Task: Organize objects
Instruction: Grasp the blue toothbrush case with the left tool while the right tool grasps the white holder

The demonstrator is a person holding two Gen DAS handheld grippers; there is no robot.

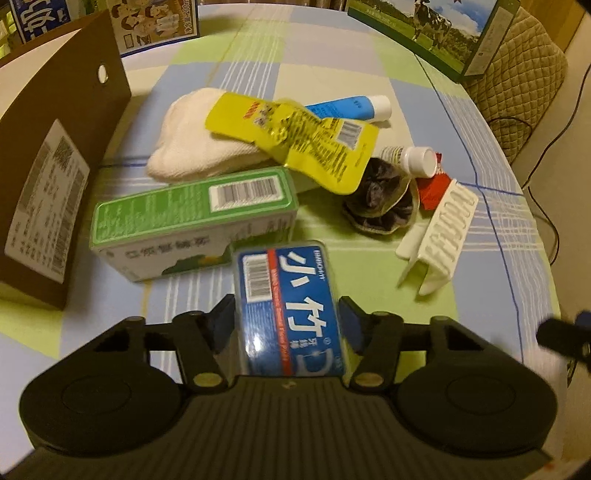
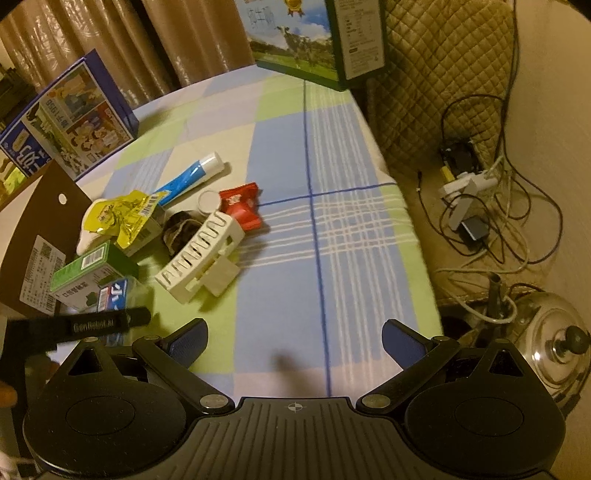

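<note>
Between left tool [image 1: 286, 314] pads: blue box [image 1: 290, 310] clamped, katakana label; right tool [image 2: 293, 343] wide open, empty, "GenRobot.ai" nearby.

"GenRobot.ai" on a black strap [image 2: 96, 325]; "200ml" on a picture carton [image 1: 159, 22]; blue box [image 1: 291, 310] print illegible.

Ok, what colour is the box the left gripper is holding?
Blue box with a red stripe and white lettering, clearest in the left wrist view.

Left gripper [image 1: 287, 317] and right gripper [image 2: 294, 341] alike, matte black ribbed housings, twin round discs either side, black linkage arms on brass-coloured pivot pins, blue finger pads [image 2: 400, 341], small white crosshair mark on right housing.
</note>
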